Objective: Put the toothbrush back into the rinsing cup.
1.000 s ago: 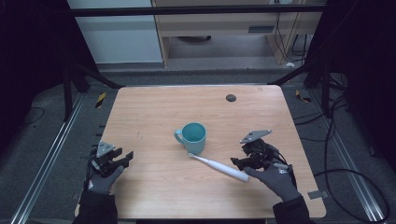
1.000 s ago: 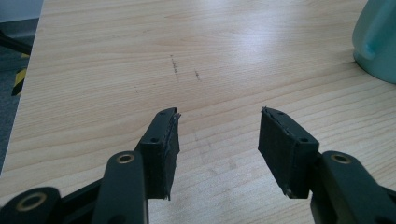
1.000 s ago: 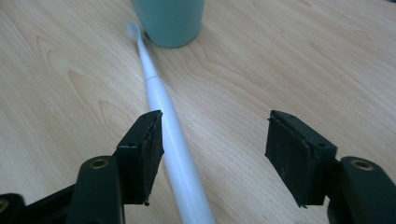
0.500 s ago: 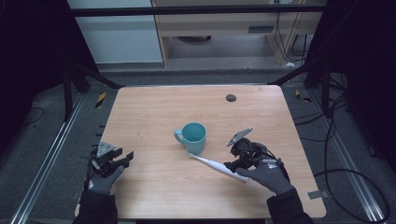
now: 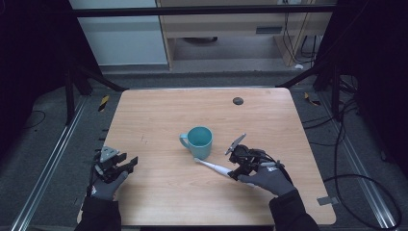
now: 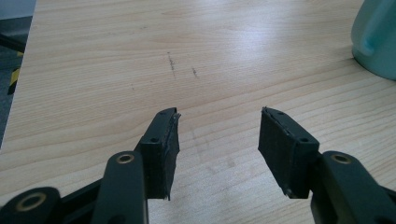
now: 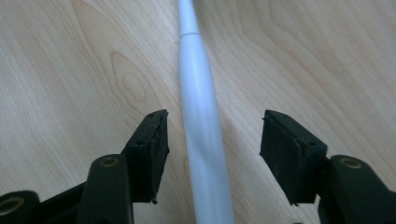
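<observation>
Now my right tool (image 7: 212, 140) gapes astride the white stick (image 7: 201, 135), untouched. At nine o'clock, my left tool (image 6: 217, 140) gapes over bare table (image 6: 93, 70).

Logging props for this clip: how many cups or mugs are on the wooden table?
1. A teal ceramic mug with a handle stands upright near the middle of the light wooden table, beside the tip of a white toothbrush-like stick. Nothing seems hidden.

Mug (image 6: 379, 39) cut by frame edge; white handle (image 7: 201, 140) ends cropped.
</observation>
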Tool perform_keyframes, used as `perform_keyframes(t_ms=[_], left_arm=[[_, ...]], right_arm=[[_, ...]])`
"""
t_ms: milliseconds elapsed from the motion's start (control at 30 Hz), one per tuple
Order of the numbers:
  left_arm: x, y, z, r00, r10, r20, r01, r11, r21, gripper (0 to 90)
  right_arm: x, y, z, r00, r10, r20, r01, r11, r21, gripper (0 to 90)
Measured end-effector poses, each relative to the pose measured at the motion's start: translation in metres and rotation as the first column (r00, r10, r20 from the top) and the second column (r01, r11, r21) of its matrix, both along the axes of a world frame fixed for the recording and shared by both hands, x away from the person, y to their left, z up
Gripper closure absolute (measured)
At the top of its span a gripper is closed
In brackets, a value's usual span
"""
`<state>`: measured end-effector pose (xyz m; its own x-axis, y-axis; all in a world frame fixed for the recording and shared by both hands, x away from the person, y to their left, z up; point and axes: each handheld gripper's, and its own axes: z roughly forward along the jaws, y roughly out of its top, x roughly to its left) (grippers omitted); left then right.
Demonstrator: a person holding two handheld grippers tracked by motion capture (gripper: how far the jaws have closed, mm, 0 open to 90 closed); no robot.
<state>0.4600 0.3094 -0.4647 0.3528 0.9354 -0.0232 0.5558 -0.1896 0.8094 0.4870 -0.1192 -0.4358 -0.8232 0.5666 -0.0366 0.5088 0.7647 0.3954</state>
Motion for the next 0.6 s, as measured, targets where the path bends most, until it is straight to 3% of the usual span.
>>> perform_keyframes(t_ms=[133, 600], left_arm=[[0.0, 0.0, 0.0, 1.0, -0.001, -0.001, 0.001, 1.0, 0.002, 47.1], [0.001, -0.001, -0.001, 1.0, -0.001, -0.007, 0.001, 1.0, 0.004, 47.2]], right_arm=[[0.002, 0.003, -0.006, 0.9998, 0.008, -0.021, -0.008, 0.999, -0.034, 43.5], [0.007, 0.013, -0.021, 0.9962, 0.049, -0.072, -0.055, 0.995, -0.084, 51.7]])
